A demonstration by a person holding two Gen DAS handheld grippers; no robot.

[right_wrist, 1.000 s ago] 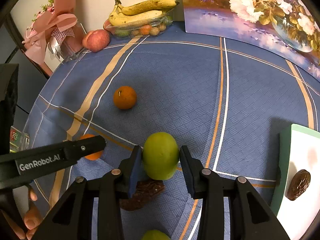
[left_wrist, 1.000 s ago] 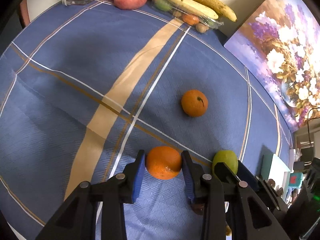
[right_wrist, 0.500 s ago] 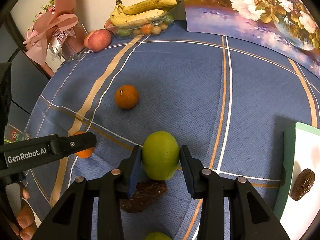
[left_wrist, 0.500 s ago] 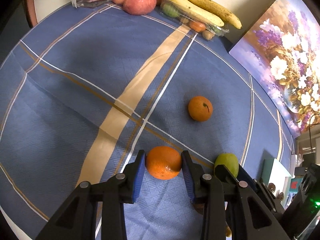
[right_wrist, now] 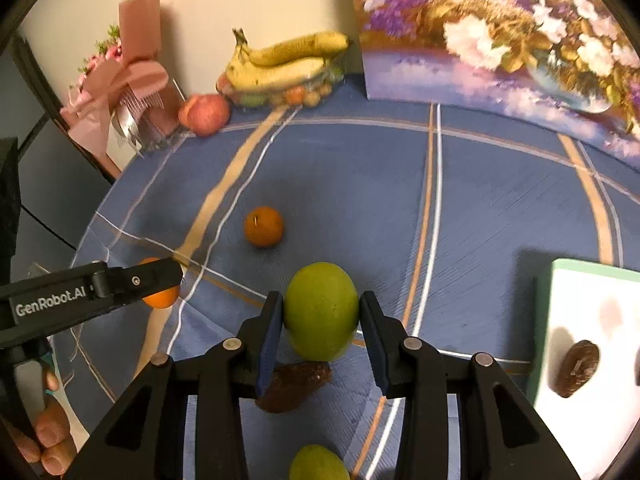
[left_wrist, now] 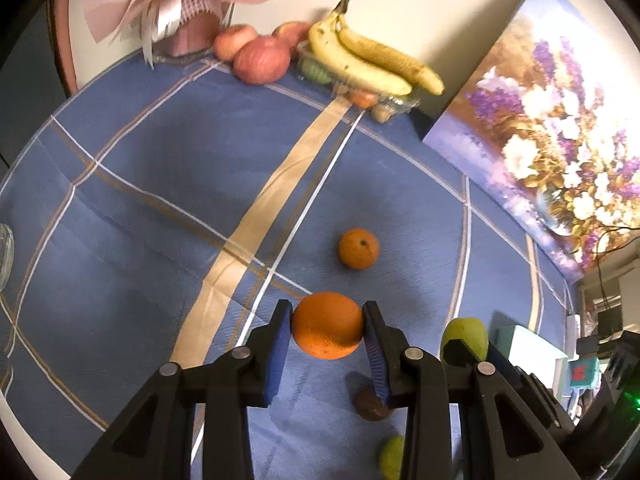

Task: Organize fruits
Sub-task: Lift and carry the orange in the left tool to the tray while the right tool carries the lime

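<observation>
An orange (left_wrist: 327, 326) is clamped in the left gripper (left_wrist: 327, 336) at lower centre, a green fruit (right_wrist: 321, 311) in the right gripper (right_wrist: 320, 332) — a second orange (right_wrist: 263, 226) lies beyond on the blue tablecloth (right_wrist: 360, 184), bananas (right_wrist: 280, 62) at the top.

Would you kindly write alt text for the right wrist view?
The right tool grips a green fruit above a blue plaid tablecloth. A loose orange lies beyond; bananas sit by the wall.

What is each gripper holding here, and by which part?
The left gripper clamps an orange across its sides; the right gripper clamps a green fruit across its sides.
</observation>
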